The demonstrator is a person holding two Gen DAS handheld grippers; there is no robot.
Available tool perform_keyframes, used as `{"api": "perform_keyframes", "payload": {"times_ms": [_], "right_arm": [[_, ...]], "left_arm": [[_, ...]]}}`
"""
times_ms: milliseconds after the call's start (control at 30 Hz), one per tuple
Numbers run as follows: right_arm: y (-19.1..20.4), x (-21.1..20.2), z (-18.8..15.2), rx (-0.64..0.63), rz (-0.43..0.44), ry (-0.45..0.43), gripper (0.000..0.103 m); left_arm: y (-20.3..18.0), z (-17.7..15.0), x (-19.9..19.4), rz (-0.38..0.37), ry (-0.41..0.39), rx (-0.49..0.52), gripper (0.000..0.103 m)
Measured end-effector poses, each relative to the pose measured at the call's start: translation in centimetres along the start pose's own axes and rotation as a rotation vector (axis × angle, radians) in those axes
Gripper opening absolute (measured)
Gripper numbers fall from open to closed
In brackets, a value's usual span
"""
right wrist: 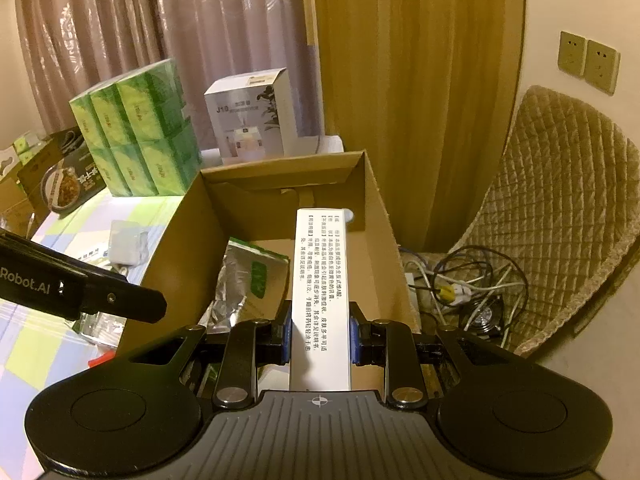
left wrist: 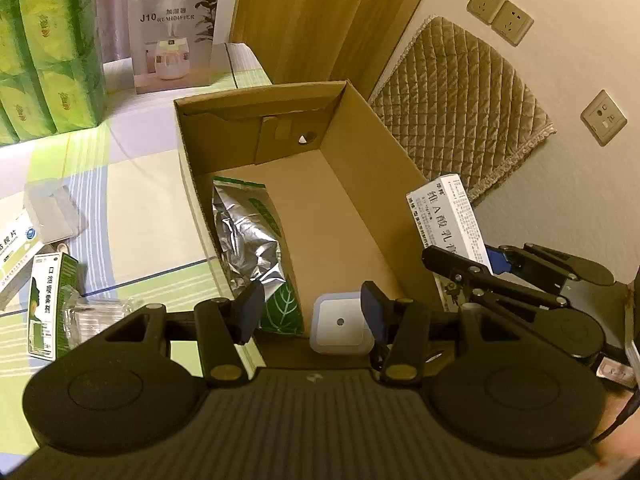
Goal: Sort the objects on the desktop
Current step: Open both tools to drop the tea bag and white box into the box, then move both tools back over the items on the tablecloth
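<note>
Right gripper [right wrist: 319, 340] is poised over the cardboard box [right wrist: 376, 216], clamped on a long white medicine carton [right wrist: 320, 280] printed with black text; left gripper [left wrist: 312, 312] hangs unclenched above a white square device [left wrist: 340, 326] inside the box.

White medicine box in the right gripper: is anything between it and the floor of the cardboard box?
Nothing visible blocks it. The white medicine box, clamped in the right gripper, points over bare cardboard on the right side of the cardboard box. The foil pouch lies along the left wall, and the square white device sits at the near end.
</note>
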State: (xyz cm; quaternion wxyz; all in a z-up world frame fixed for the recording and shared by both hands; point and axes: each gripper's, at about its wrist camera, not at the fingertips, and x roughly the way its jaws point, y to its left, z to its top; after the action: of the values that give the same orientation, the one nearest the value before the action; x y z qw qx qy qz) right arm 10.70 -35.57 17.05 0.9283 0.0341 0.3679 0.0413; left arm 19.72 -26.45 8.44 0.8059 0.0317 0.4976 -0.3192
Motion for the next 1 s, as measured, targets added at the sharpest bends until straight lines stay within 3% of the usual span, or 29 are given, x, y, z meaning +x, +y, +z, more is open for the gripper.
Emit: {"api": "perform_keyframes", "payload": {"times_ms": [533,1000], "right_arm": [[-0.2,-1.3,0.1,0.028,-0.013,-0.055,0.028],[3.2,-4.7,-2.7,0.035,0.039,-0.070,0.068]], "left_arm": [[0.7,-1.1,-1.4,-0.011,-0.027,0.008,0.052],[1.9,-4.5,-4.9,0.015,-0.078,0.035,0.062]]}}
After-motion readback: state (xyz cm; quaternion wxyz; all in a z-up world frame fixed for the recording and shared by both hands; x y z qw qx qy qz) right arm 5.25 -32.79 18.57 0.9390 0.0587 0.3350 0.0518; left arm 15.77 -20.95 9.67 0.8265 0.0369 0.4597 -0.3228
